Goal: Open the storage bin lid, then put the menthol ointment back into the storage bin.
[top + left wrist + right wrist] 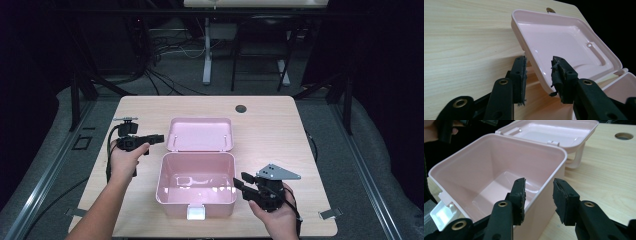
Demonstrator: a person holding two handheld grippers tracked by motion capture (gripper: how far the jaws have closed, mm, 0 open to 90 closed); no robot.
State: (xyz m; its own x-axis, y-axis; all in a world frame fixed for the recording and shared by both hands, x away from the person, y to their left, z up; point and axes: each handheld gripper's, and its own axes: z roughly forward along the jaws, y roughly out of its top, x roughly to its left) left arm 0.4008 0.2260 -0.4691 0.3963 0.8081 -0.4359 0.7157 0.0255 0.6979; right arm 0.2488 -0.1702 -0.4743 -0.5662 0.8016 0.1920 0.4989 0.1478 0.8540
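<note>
On the light wooden table (280,125) the landmark is an open pink plastic box (196,184), standing at the middle of the near half of the top.

Left of the box, beside the left edge of its flung-back lid (200,134), the person's left hand (125,160) holds the left gripper (159,138) above the tabletop, pointing rightward at the lid. In the left gripper view its jaws stand a moderate way apart with the lid's near corner (544,82) lying in the gap between them; one rubber pad (520,77) is clear of the plastic, while the other, frayed pad seems just beside the rim, though contact cannot be told. Nothing is clamped.

The lid lies open behind the box, inner face up, joined to the box's far wall by hinges (552,143). The box's cavity is bare and glossy. A white latch (195,212) hangs at the middle of its front wall.

Beyond the lid, toward the far edge of the table, is a round dark cable hole (241,108).

Right of the box, at its near right corner, the right hand (277,212) holds the right gripper (238,181), topped by its grey three-cornered plate (277,172). In the right gripper view its jaws are parted moderately, straddling the box's right wall (549,195) near the rim without closing on it.
</note>
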